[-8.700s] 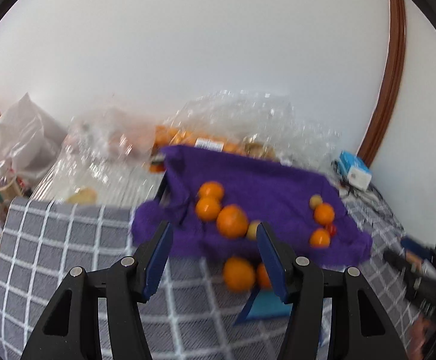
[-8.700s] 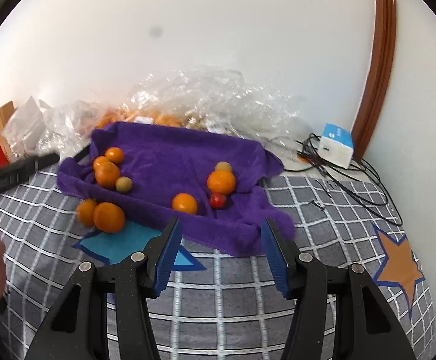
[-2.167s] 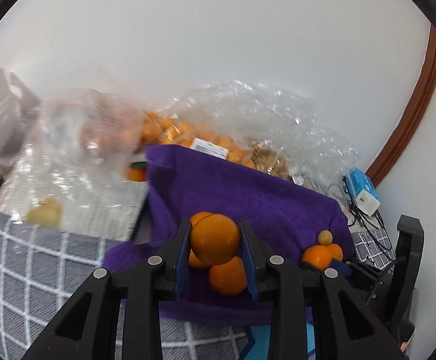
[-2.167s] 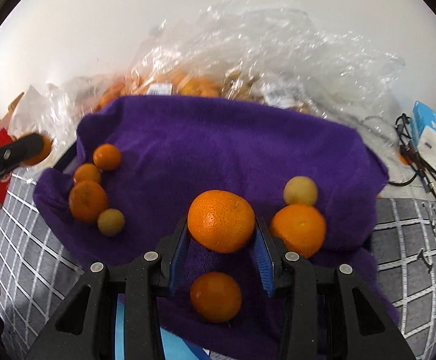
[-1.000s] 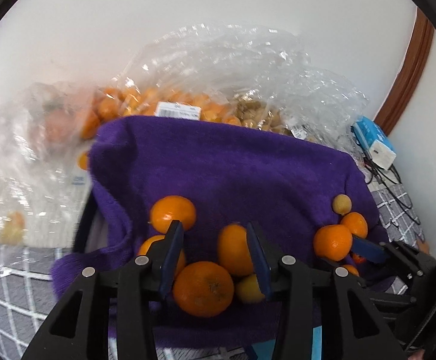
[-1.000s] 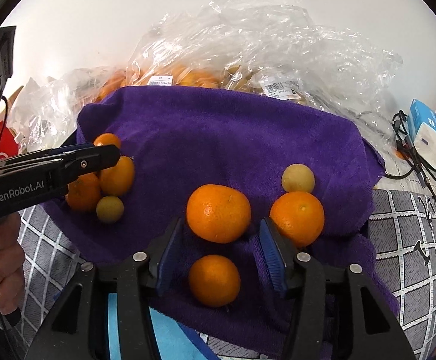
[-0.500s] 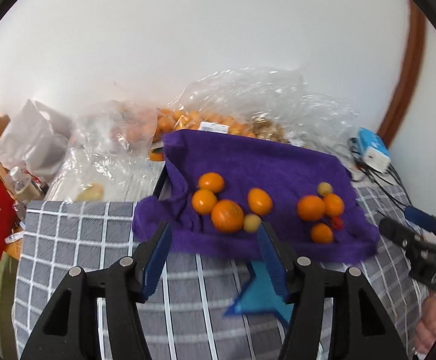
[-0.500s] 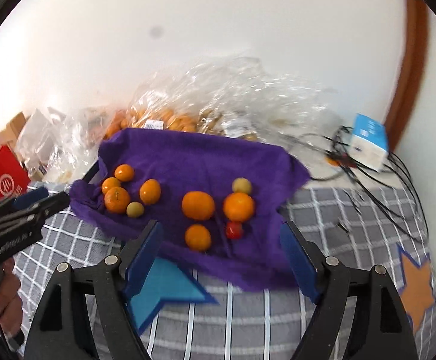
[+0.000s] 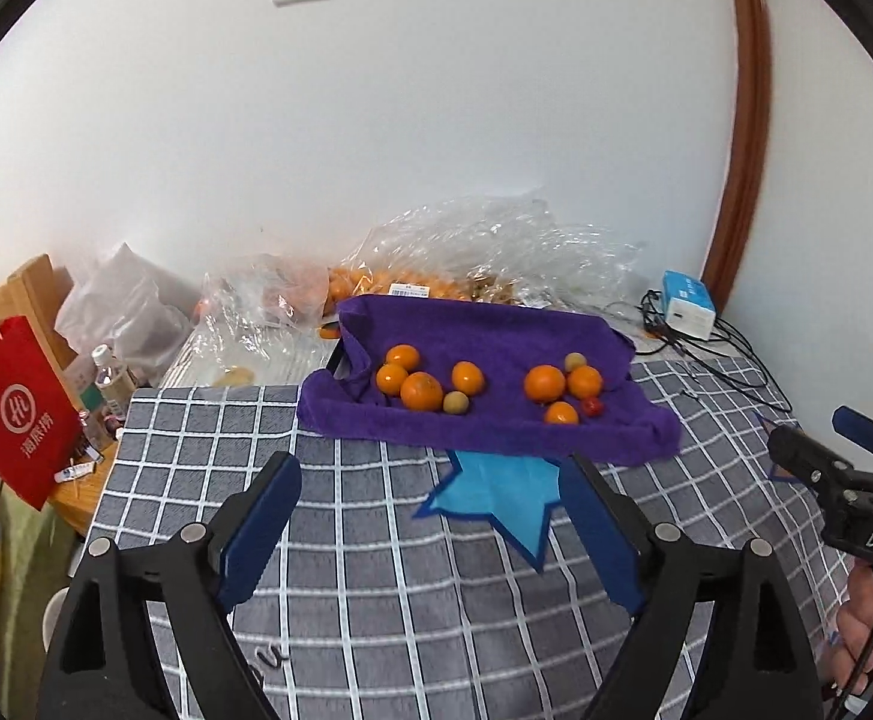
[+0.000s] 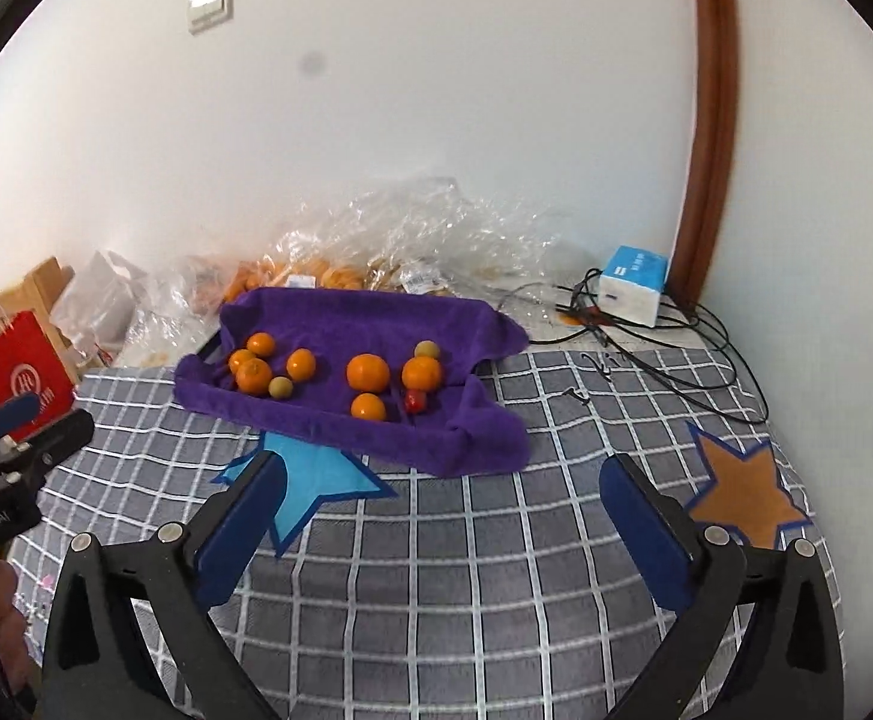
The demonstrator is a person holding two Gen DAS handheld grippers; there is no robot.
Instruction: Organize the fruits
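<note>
Oranges (image 9: 421, 390) and smaller fruits lie in two clusters on a purple towel (image 9: 496, 426) on the checked tablecloth (image 9: 376, 570). The left gripper (image 9: 430, 516) and right gripper (image 10: 442, 516) hover near the towel, jaws opening wide, nothing between them.

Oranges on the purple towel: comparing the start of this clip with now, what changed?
The two oranges that lay off the towel on the blue star now sit on the purple towel: one in the left cluster, one in the right. Both were gripped, then released. Left gripper and right gripper have drawn back, jaws opening and empty. The other fruit stayed put.
</note>
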